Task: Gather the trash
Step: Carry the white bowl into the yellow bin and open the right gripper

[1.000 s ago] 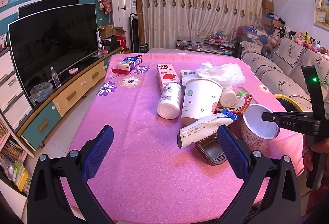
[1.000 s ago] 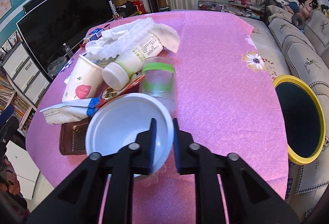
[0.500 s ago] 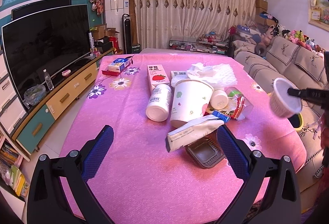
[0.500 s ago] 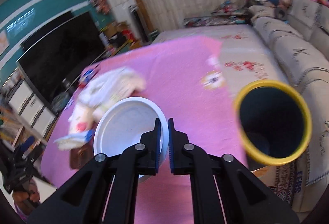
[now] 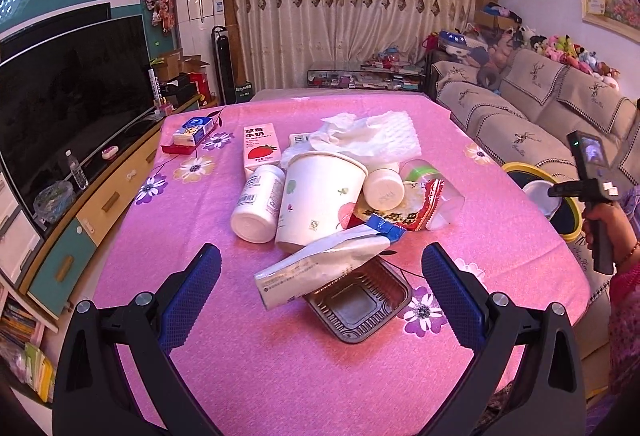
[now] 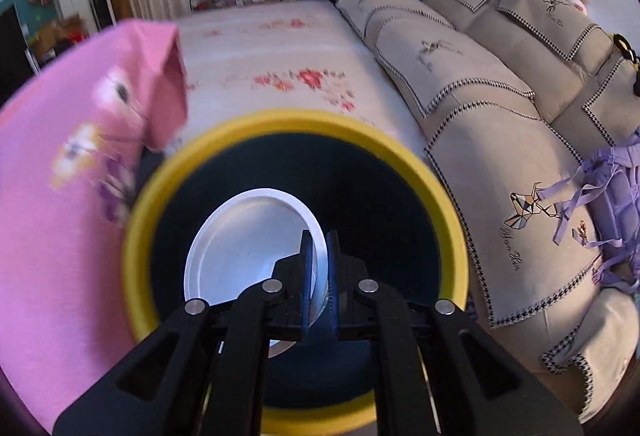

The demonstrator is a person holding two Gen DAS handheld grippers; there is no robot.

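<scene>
My right gripper (image 6: 319,240) is shut on the rim of a white plastic bowl (image 6: 244,240) and holds it over the dark mouth of the yellow-rimmed bin (image 6: 288,123). From the left wrist view that bowl (image 5: 538,191) hangs over the same bin (image 5: 520,168) off the table's right side, with a hand on the right gripper's handle. My left gripper (image 5: 320,278) stands open above the near part of the pink table (image 5: 280,368). Ahead of it lie a white pouch (image 5: 320,268) on a brown tray (image 5: 360,304), a paper cup (image 5: 316,199), two white bottles (image 5: 256,203) and red wrappers (image 5: 412,207).
A strawberry milk carton (image 5: 259,145), white tissue (image 5: 368,131) and a small blue box (image 5: 192,127) lie farther back on the table. A television cabinet (image 5: 100,195) runs along the left. A beige sofa (image 6: 500,123) stands right of the bin.
My right gripper has carried the white bowl off the table and rightward until it hangs over the bin. The left gripper has shifted a little and stays open.
</scene>
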